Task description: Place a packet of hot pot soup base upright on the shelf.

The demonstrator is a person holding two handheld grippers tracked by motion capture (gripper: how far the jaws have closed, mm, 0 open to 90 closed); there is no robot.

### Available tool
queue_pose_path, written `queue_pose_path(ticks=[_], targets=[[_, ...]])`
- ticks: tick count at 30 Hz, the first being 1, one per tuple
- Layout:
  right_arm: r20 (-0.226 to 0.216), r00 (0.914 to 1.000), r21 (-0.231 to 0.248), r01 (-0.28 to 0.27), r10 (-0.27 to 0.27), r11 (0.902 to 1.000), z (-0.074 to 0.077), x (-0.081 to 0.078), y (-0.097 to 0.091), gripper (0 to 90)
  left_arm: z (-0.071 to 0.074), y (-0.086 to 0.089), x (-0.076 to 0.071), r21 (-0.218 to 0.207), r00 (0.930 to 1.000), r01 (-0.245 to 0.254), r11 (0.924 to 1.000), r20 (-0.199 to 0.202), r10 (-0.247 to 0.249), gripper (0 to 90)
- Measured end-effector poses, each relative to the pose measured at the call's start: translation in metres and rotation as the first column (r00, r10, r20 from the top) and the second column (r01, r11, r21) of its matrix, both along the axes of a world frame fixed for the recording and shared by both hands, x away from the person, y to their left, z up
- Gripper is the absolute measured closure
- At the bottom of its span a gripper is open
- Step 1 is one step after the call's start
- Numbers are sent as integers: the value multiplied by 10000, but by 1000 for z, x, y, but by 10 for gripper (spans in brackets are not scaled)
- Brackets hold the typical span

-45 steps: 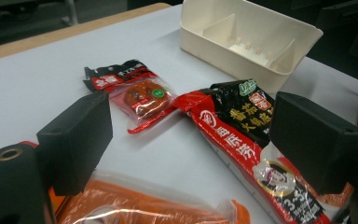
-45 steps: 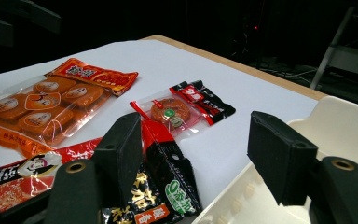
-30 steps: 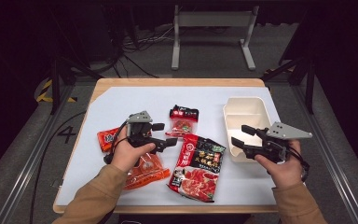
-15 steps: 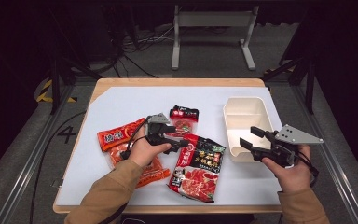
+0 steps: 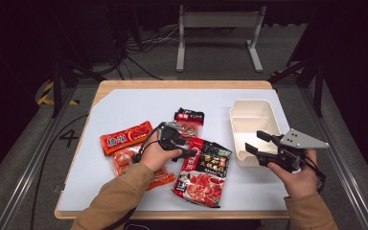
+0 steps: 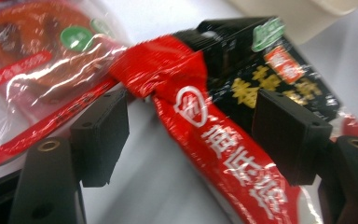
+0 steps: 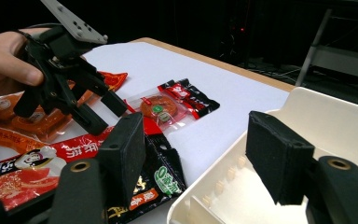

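We are looking at a large sauce packet (image 6: 205, 126) of glossy plastic film, red and black, crinkled and catching highlights. Beside it a small packet (image 6: 42, 60) is showing clear, shiny film over its red print. The pads (image 6: 100, 137) of the left tongs (image 5: 184, 146) are looking like matt black foam, slightly rough, on matt black plastic arms with brass-coloured inserts. The right tongs (image 5: 256, 143) are carrying a dull grey metal-looking plate. The tray (image 7: 345, 126) is appearing as smooth, cream, matt plastic. The surface (image 5: 124, 105) is wearing a smooth, matt white sheet, with pale wood at its edge.
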State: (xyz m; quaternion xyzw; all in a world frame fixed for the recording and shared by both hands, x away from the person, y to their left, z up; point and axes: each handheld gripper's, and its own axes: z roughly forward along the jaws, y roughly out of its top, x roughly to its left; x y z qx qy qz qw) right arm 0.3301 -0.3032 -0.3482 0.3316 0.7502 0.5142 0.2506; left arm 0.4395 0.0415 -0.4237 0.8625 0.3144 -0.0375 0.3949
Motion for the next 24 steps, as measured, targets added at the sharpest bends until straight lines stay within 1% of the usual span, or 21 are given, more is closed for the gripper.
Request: queue_pose_path(ticks=[1, 2, 4, 5, 6, 8, 10, 11, 13, 14, 15, 17, 18, 19, 20, 21, 22, 23, 24], targets=[[-10, 10000, 24, -8, 8, 10000, 0, 0, 0, 378, -1, -1, 2, 374, 9998, -188, 9991, 75, 185, 263], [-13, 10000, 21, -18, 18, 10000, 0, 0, 0, 378, -4, -2, 3, 692, 9992, -407, 9968, 12, 407, 255], [-42, 10000, 16, -61, 61, 10000, -1, 1, 1, 376, -6, -4, 4, 654, 9989, -395, 9971, -231, 410, 269], [-42, 10000, 16, -61, 61, 10000, -1, 1, 1, 376, -6, -4, 4, 654, 9989, -395, 9971, -231, 410, 272], [-78, 9999, -27, -73, 72, 10000, -3, 1, 2, 372, -7, -6, 6, 716, 9988, -335, 9969, -337, 360, 275], [-114, 9999, -54, -72, 71, 10000, -4, 2, 2, 372, -8, -9, 8, 713, 9986, -314, 9970, -399, 343, 279], [-108, 9999, -60, -80, 79, 10000, -5, 3, 2, 370, -9, -10, 10, 669, 9981, -328, 9972, -491, 361, 282], [-108, 9999, -60, -80, 79, 10000, -5, 3, 2, 370, -9, -10, 10, 669, 9981, -328, 9972, -491, 361, 299], [-124, 9999, -47, -89, 88, 9999, -5, 3, 1, 369, -11, -11, 12, 545, 9972, -306, 9980, -666, 342, 311], [-129, 9999, -33, -97, 96, 9999, -5, 3, 1, 367, -12, -12, 13, 526, 9974, -203, 9984, -677, 239, 330], [-149, 9998, -12, -95, 95, 10000, -5, 3, 1, 362, -14, -13, 13, 547, 9976, -106, 9984, -670, 143, 378], [-108, 9999, -13, -56, 56, 10000, -5, 3, 0, 360, -12, -14, 12, 783, 9985, -42, 9969, -541, 84, 413], [-114, 9999, -5, -48, 48, 10000, -5, 3, 0, 360, -13, -14, 13, 708, 9990, 61, 9975, -455, -29, 449], [-118, 9999, 13, -38, 38, 10000, -6, 3, 0, 360, -14, -13, 14, 533, 9981, 187, 9984, -594, -156, 509], [-97, 9999, -20, -45, 45, 10000, -6, 3, 0, 360, -15, -13, 14, 394, 9967, 181, 9991, -794, -149, 567], [-139, 9999, -24, -55, 55, 10000, -6, 3, 0, 360, -15, -13, 14, 345, 9966, 186, 9992, -803, -157, 586], [-107, 9999, -58, -55, 54, 10000, -6, 3, 1, 358, -16, -12, 14, 241, 9958, 287, 9993, -871, -265, 624], [-109, 9999, -55, -59, 59, 10000, -6, 3, 1, 356, -15, -11, 14, 146, 9955, 281, 9995, -910, -267, 681], [-126, 9999, -74, -47, 46, 10000, -6, 2, 1, 351, -15, -11, 14, 146, 9955, 281, 9995, -910, -267, 724]])
